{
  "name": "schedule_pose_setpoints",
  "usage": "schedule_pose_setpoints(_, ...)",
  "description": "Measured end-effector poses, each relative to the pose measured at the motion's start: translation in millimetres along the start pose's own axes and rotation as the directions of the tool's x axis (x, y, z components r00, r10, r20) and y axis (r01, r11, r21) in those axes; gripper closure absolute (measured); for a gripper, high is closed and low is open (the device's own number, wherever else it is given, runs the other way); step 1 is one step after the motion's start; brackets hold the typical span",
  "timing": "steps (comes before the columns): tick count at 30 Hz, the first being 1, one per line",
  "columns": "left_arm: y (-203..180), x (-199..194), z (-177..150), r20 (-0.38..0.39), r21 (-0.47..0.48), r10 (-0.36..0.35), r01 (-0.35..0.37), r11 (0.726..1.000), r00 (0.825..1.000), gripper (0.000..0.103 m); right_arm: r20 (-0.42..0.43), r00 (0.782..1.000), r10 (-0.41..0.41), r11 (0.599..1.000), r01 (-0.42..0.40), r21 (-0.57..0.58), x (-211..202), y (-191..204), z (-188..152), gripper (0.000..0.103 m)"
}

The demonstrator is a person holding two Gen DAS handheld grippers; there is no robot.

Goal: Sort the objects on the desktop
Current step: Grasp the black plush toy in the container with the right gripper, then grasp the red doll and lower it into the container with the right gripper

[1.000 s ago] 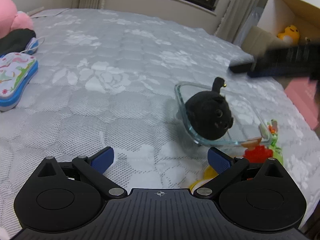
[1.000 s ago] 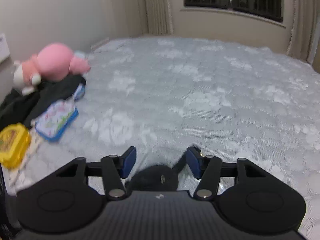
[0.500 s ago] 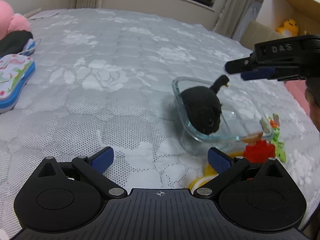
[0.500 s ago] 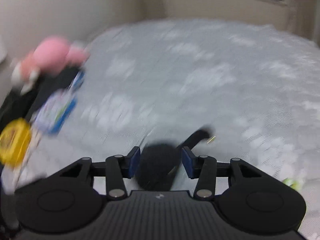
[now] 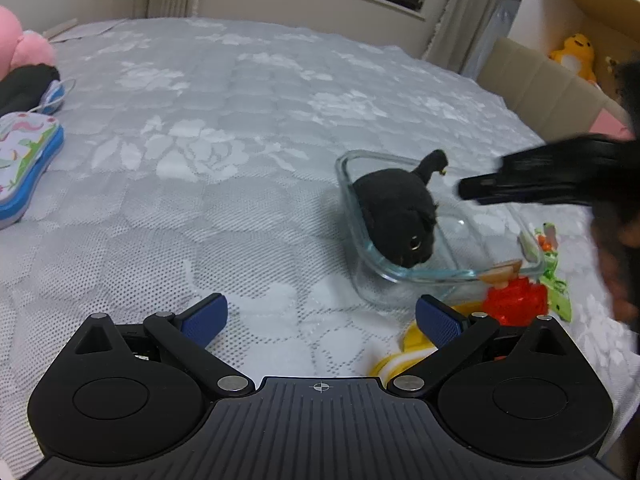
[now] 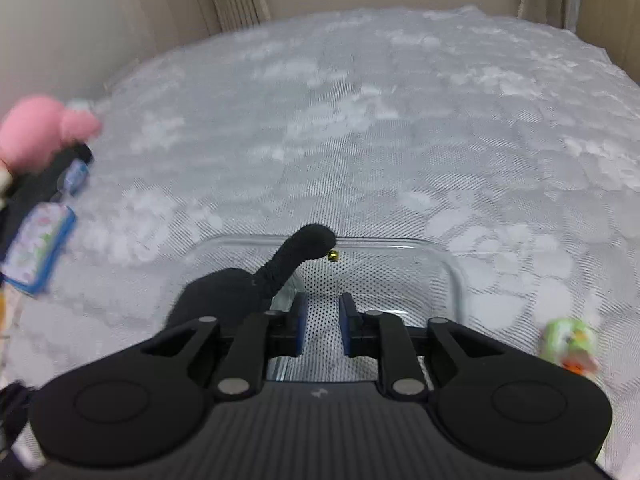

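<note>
Closing my empty right tool (image 6: 322, 328) | black plush toy (image 6: 224, 292) just left, in clear glass dish (image 6: 452, 268) | left tool (image 5: 320, 320) wide open, empty

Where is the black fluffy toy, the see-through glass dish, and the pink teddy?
black plush toy (image 5: 394, 210): left wrist view, its round body.
glass dish (image 6: 450, 268): right wrist view, far right rim corner.
pink plush toy (image 6: 38, 136): right wrist view, its body.

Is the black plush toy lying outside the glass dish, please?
No, the black plush toy lies inside the glass dish.
</note>
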State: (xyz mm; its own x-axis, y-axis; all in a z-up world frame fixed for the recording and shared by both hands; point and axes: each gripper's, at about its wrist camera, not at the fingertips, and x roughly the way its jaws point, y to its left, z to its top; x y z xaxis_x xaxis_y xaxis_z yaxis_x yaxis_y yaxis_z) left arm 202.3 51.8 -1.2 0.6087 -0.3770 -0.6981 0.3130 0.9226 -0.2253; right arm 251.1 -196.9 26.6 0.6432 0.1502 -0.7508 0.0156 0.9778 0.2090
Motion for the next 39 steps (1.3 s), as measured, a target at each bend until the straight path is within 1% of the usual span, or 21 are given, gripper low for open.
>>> schedule_pose_setpoints(1,-2.7,-0.4,0.3,0.002,0.007,-0.003,0.003,1.000,1.000,0.001,0.012,1.000,0.017,1.000,-0.016,-0.020,-17.8,-0.7,-5.4,0.041)
schedule_pose_setpoints(2,-6.3,0.2,0.8,0.002,0.017,-0.003,0.003,1.000,1.000,0.001,0.027,0.999,0.030,0.999,-0.029,-0.039,-33.5,-0.1,-12.1,0.033)
schedule_pose_setpoints(3,-9.9,1.0,1.3,0.002,0.027,-0.003,0.003,1.000,1.000,0.001,0.043,0.998,0.043,0.997,-0.041,-0.059,-48.9,0.7,-18.8,0.028)
schedule_pose_setpoints(6,-20.9,4.2,2.7,0.001,0.043,-0.003,0.003,0.999,1.000,0.000,0.017,0.998,0.062,0.988,-0.058,-0.145,-74.7,7.9,-41.9,0.032)
schedule_pose_setpoints(9,-31.7,5.2,1.6,0.002,0.067,-0.008,0.008,0.998,1.000,0.000,-0.038,0.998,0.045,0.968,-0.053,-0.247,-73.5,23.3,-61.7,0.039)
schedule_pose_setpoints(11,-37.4,5.5,-0.7,-0.001,0.087,-0.002,0.002,0.996,1.000,0.000,-0.051,0.998,0.023,0.949,-0.038,-0.313,-63.9,35.6,-71.6,0.039)
schedule_pose_setpoints(12,-39.9,5.8,-2.1,-0.001,0.097,0.012,-0.012,0.995,1.000,0.001,-0.056,0.998,0.011,0.938,-0.030,-0.346,-58.9,41.7,-76.4,0.040)
schedule_pose_setpoints(13,-41.9,6.3,-3.9,0.003,0.109,0.056,-0.056,0.992,0.998,0.001,-0.058,0.998,0.002,0.932,-0.023,-0.361,-55.1,45.3,-79.3,0.041)
schedule_pose_setpoints(15,-42.7,7.6,-7.1,0.006,0.123,0.097,-0.097,0.988,0.995,0.001,-0.071,0.997,-0.005,0.931,-0.021,-0.365,-49.1,46.8,-84.5,0.043)
schedule_pose_setpoints(16,-42.4,8.4,-8.6,0.003,0.126,0.104,-0.103,0.987,0.995,0.001,-0.079,0.997,0.000,0.935,-0.028,-0.354,-46.4,44.9,-85.0,0.044)
schedule_pose_setpoints(17,-40.8,8.3,-9.6,-0.006,0.123,0.083,-0.081,0.989,0.997,0.001,-0.088,0.996,0.006,0.939,-0.036,-0.342,-43.8,42.8,-85.4,0.045)
schedule_pose_setpoints(18,-39.2,8.2,-10.6,-0.015,0.121,0.063,-0.060,0.991,0.998,0.001,-0.090,0.996,0.017,0.946,-0.045,-0.320,-43.8,39.2,-85.2,0.050)
schedule_pose_setpoints(19,-38.2,8.0,-11.5,-0.022,0.121,0.047,-0.044,0.992,0.999,0.001,-0.097,0.995,0.029,0.955,-0.056,-0.291,-44.9,34.3,-85.1,0.051)
schedule_pose_setpoints(23,-36.7,6.3,-16.2,-0.033,0.130,0.017,-0.012,0.991,0.999,0.001,-0.092,0.994,0.063,0.973,-0.082,-0.214,-50.3,17.3,-86.3,0.052)
schedule_pose_setpoints(24,-34.2,7.6,-19.5,-0.052,0.109,0.004,0.002,0.994,0.999,0.001,-0.085,0.993,0.076,0.977,-0.092,-0.191,-53.5,12.9,-86.4,0.053)
schedule_pose_setpoints(26,-26.1,8.8,-29.6,-0.099,0.034,-0.057,0.061,0.998,0.993,0.001,-0.058,0.989,0.138,0.978,-0.145,-0.151,-65.0,3.1,-83.4,0.053)
schedule_pose_setpoints(28,-23.6,6.7,-36.1,-0.125,0.002,-0.100,0.101,0.995,0.987,0.001,-0.009,0.980,0.198,0.974,-0.198,-0.114,-80.2,-7.5,-75.1,0.057)
schedule_pose_setpoints(32,-37.7,-12.5,-34.8,-0.105,-0.026,-0.104,0.101,0.995,0.989,0.001,0.085,0.960,0.268,0.963,-0.264,-0.052,-90.2,-28.9,-41.4,0.057)
schedule_pose_setpoints(34,-50.1,-25.0,-33.9,-0.089,-0.036,-0.095,0.092,0.995,0.992,0.001,0.068,0.960,0.272,0.962,-0.270,-0.031,-74.8,-35.6,-21.8,0.057)
schedule_pose_setpoints(36,-63.2,-35.4,-37.5,-0.086,-0.014,-0.066,0.065,0.998,0.994,0.001,0.012,0.962,0.272,0.962,-0.271,-0.019,-50.6,-39.2,-5.0,0.057)
schedule_pose_setpoints(39,-80.5,-43.6,-45.0,-0.098,0.025,-0.041,0.043,0.999,0.994,0.001,-0.063,0.962,0.266,0.964,-0.265,0.018,-13.6,-40.3,6.5,0.057)
